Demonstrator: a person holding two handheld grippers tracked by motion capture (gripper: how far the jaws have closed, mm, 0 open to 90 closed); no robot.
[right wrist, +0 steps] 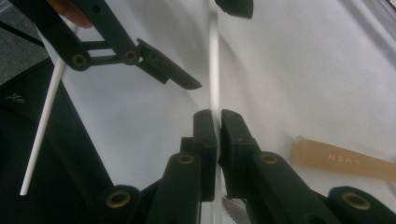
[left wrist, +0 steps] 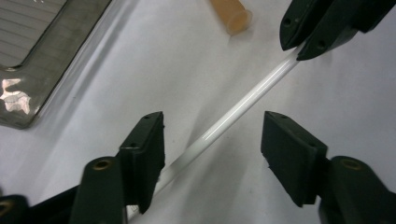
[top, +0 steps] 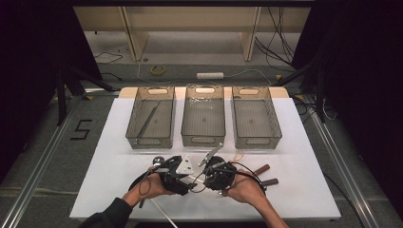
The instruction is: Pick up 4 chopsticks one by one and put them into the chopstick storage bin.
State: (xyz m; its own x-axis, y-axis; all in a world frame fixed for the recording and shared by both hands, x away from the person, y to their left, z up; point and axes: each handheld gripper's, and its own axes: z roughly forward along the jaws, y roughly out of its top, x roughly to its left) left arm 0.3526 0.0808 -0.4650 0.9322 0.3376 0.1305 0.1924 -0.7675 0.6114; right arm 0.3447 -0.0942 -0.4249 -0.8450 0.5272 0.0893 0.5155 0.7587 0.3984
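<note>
right gripper (right wrist: 215, 122) clamped on thin white rod (left wrist: 233, 114), held above the white table (top: 304, 142), left gripper (left wrist: 212, 140) jaws apart either side of same rod, pads not touching it, amber handle (right wrist: 345, 161) lying near on table, three mesh bins (top: 151, 118) behind

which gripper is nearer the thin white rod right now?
Right. The right gripper is shut on the white rod, pads pressing it. The left gripper straddles the same rod farther along, its jaws apart and not yet touching it.
</note>
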